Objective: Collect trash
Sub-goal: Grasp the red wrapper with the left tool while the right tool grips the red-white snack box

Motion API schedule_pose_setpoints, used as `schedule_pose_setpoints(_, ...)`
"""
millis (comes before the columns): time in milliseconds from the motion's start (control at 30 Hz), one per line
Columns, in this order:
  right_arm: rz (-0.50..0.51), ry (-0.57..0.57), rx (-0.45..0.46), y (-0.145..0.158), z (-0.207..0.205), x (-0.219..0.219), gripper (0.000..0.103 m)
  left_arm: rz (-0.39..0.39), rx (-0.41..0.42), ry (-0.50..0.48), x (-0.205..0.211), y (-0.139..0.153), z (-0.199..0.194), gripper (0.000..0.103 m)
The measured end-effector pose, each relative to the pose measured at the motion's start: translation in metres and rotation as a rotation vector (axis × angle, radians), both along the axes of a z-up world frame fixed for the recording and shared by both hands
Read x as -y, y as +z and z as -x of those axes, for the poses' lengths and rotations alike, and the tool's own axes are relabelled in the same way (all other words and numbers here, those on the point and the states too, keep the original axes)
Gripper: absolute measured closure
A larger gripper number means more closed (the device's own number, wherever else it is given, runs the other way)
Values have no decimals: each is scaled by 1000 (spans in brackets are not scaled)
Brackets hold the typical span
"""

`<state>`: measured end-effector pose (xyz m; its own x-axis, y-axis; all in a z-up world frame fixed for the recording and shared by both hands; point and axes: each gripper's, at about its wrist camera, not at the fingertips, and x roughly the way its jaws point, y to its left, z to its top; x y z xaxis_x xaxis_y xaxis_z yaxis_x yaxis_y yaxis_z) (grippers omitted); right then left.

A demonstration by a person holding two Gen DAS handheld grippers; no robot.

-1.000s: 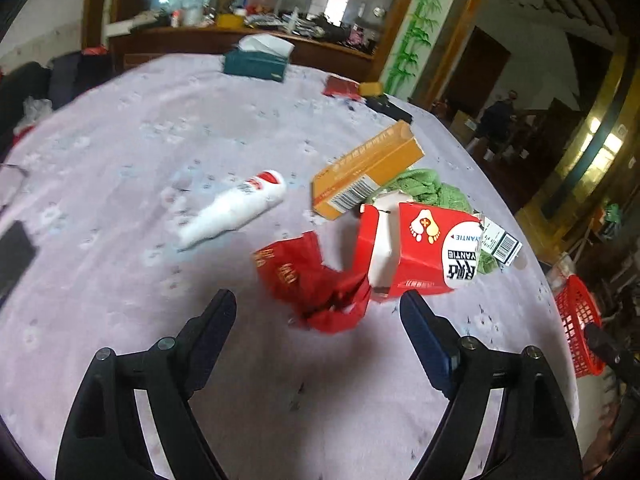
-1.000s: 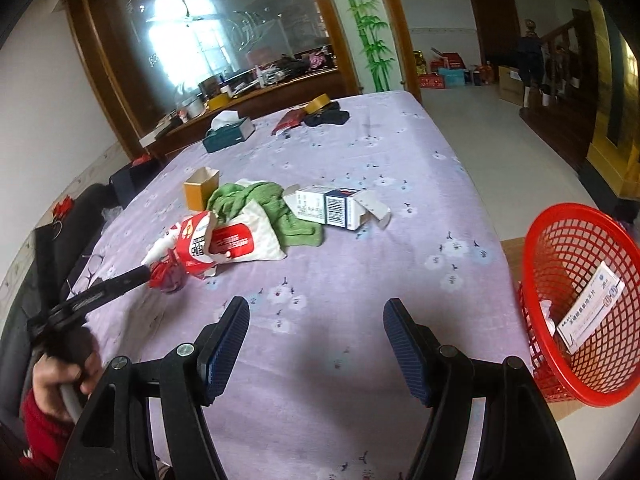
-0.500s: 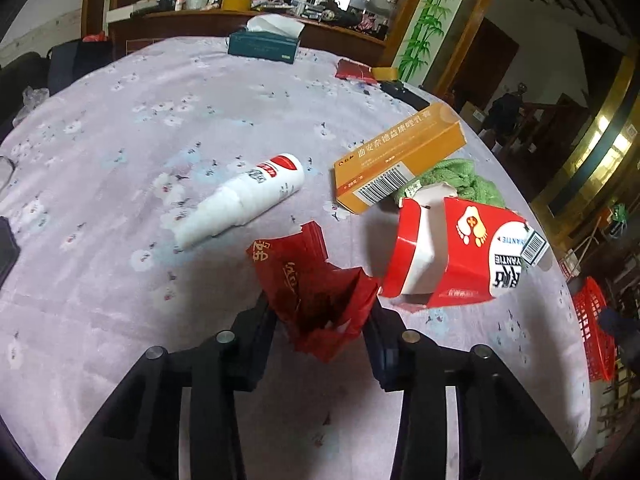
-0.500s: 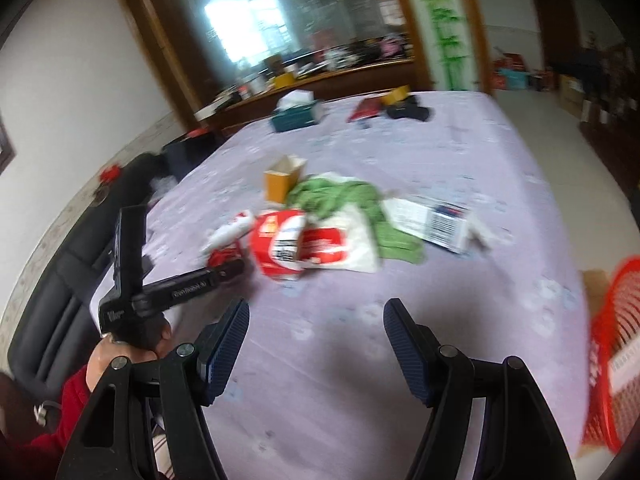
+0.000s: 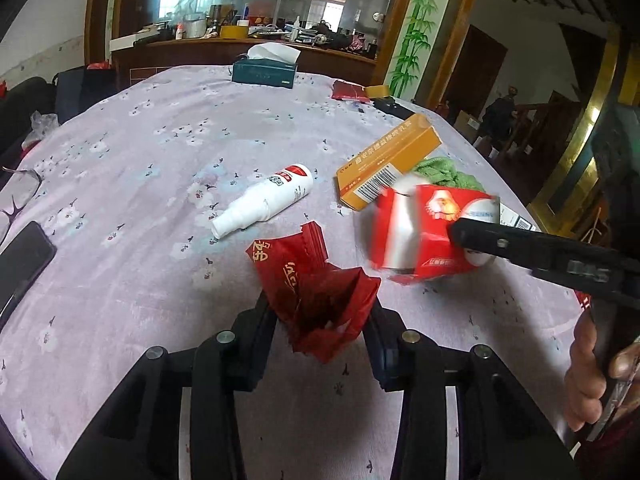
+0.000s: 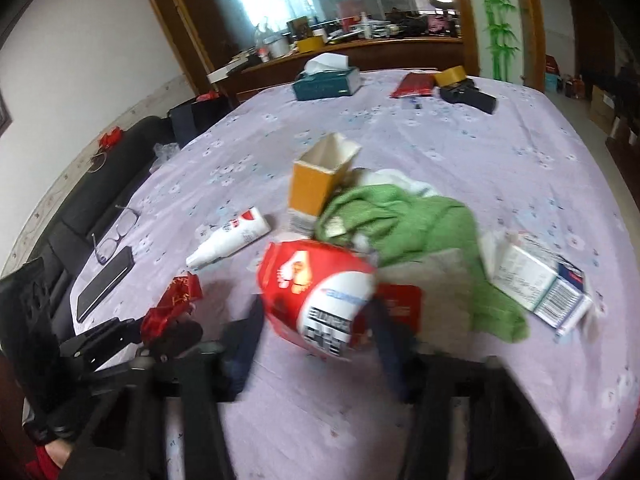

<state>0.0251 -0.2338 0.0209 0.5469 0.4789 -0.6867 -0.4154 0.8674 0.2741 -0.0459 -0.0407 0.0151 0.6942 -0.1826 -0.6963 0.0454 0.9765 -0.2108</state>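
Observation:
My left gripper (image 5: 320, 312) is shut on a crumpled red foil wrapper (image 5: 316, 292), which sticks up between its fingers just above the purple floral tablecloth (image 5: 140, 140). The right wrist view shows that wrapper (image 6: 172, 308) at the lower left. My right gripper (image 6: 316, 320) has its jaws closing on a red and white carton (image 6: 316, 280), blurred by motion, and the pads press its sides. In the left wrist view one right finger (image 5: 520, 246) lies across the carton (image 5: 424, 232).
A white spray bottle (image 5: 268, 200), an orange box (image 5: 388, 164), a green cloth (image 6: 400, 220) and a white and blue box (image 6: 540, 284) lie around the carton. A phone (image 5: 20, 264) and glasses (image 5: 16, 192) rest at the left edge. A tissue box (image 5: 264, 72) stands far back.
My left gripper moved forward and closed on the red wrapper. My right gripper swung left, away from the red basket, to the pile and closed around the carton.

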Motion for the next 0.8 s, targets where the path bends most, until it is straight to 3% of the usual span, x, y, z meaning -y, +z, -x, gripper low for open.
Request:
schedule_pose_setpoints(167, -70, 6, 22, 6, 22, 2, 93, -8, 14, -3, 2, 0, 6, 64)
schedule_pose_setpoints(500, -164, -69, 82, 19, 82, 46, 94, -27, 58, -55, 28, 12, 14, 64)
schedule_pose_setpoints(800, -211, -159, 114, 25, 113, 92, 94, -42, 80, -135, 65, 23, 18, 64)
